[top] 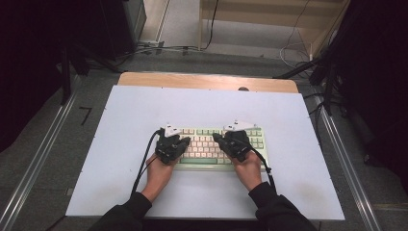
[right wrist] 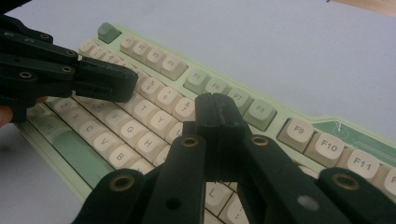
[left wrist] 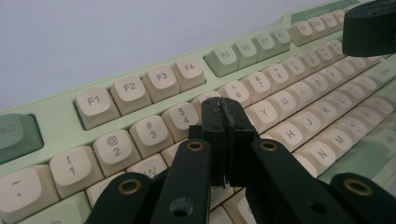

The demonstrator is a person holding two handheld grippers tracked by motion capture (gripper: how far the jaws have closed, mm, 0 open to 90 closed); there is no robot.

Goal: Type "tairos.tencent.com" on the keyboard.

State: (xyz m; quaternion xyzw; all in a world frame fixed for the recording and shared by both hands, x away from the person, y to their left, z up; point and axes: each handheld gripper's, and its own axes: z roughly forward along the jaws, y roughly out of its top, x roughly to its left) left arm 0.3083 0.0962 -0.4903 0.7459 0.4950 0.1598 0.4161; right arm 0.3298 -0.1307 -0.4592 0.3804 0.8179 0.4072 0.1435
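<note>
A pale green keyboard (top: 208, 144) with cream keycaps lies in the middle of the white table top. In the high view a hand holds each gripper over it. My left gripper (top: 186, 141) hovers over the keyboard's left half and my right gripper (top: 215, 137) over its right half, their tips pointing toward each other. In the left gripper view the left gripper (left wrist: 223, 103) is shut with nothing in it, tips just above the number row of the keyboard (left wrist: 93, 100). My right gripper (right wrist: 215, 100) is also shut and empty, above the upper key rows of the keyboard (right wrist: 299, 133).
The white table top (top: 144, 120) spreads wide on all sides of the keyboard, with a wooden strip (top: 207, 81) along its far edge. Each gripper shows in the other's view: the right gripper (left wrist: 371, 28), the left gripper (right wrist: 107, 84). Cables and dark stands lie on the floor beyond.
</note>
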